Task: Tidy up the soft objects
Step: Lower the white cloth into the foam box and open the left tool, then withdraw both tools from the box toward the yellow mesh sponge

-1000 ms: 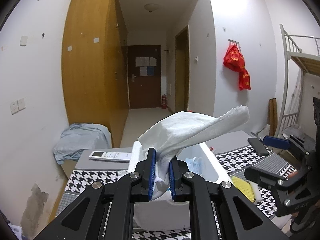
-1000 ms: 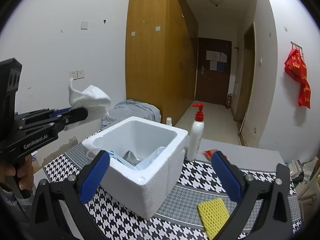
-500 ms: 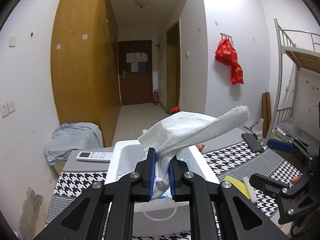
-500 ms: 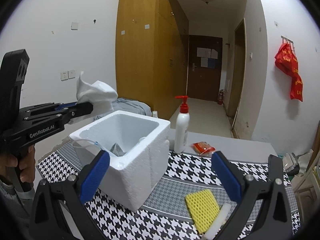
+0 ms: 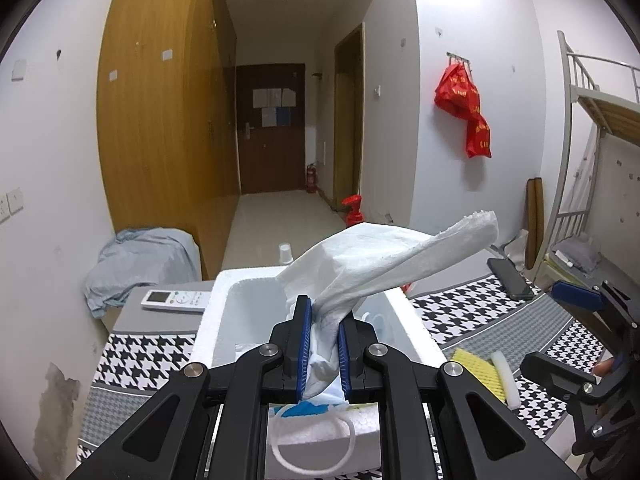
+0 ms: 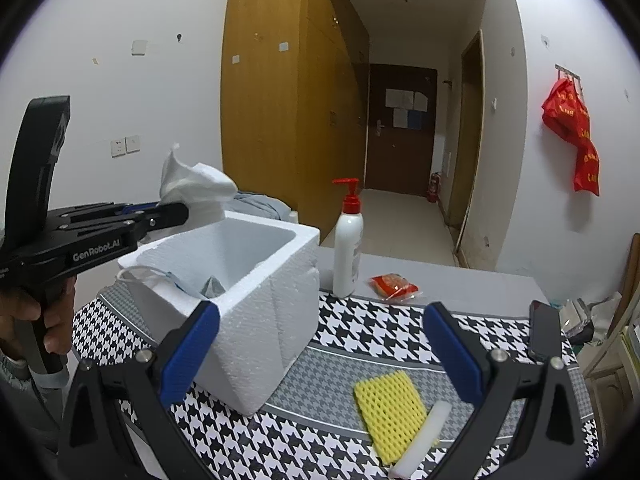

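My left gripper (image 5: 323, 344) is shut on a crumpled white tissue (image 5: 384, 260), held just above the near rim of the white foam box (image 5: 416, 332). In the right wrist view the same tissue (image 6: 192, 184) sticks up from the left gripper (image 6: 176, 212) over the foam box (image 6: 256, 300), which holds a face mask (image 6: 176, 280) and grey cloth. My right gripper (image 6: 320, 344) stands open with nothing between its fingers, above the houndstooth cloth near a yellow sponge (image 6: 390, 404) and a white foam strip (image 6: 416, 436).
A white pump bottle (image 6: 349, 240) with a red top and a red snack packet (image 6: 394, 284) sit behind the box. A black phone (image 6: 544, 332) lies at the right edge. A remote control (image 5: 176, 300) lies left of the box. A hand (image 6: 36, 320) grips the left handle.
The left gripper with the tissue has come closer to the foam box and slightly lower. The right gripper has drifted nearer the table, bringing the sponge more fully into view.
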Action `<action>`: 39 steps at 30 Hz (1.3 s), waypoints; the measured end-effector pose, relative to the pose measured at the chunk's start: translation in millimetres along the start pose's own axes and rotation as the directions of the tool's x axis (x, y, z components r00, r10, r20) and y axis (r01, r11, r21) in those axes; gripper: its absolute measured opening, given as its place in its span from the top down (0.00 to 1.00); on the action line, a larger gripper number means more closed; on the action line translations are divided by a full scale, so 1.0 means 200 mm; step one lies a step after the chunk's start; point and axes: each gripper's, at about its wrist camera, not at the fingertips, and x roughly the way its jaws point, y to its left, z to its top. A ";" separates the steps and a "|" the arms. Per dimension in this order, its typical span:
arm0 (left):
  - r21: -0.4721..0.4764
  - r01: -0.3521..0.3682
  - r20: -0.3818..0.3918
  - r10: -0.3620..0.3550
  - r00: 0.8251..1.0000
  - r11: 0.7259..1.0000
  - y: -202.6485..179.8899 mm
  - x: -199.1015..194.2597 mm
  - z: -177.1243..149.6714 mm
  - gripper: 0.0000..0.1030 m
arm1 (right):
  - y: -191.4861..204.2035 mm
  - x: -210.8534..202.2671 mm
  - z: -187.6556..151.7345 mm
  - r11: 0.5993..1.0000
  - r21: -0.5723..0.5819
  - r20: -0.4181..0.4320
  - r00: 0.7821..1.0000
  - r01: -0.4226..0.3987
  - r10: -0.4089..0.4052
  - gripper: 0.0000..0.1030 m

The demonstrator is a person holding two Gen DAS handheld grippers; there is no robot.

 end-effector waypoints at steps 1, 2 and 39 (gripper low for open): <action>0.000 -0.001 -0.005 0.001 1.000 1.000 0.00 0.01 0.00 0.87 | -0.01 0.01 0.00 1.000 0.003 -0.002 1.000 0.002 -0.002 0.00; -0.002 0.001 -0.008 -0.001 1.000 1.000 0.00 0.02 0.00 0.86 | -0.01 0.01 0.00 1.000 0.005 -0.003 1.000 0.003 -0.003 0.00; -0.013 -0.068 0.073 0.069 0.995 0.998 -0.03 -0.17 -0.03 0.03 | -0.01 -0.07 0.00 1.000 0.011 0.022 1.000 0.000 -0.001 0.00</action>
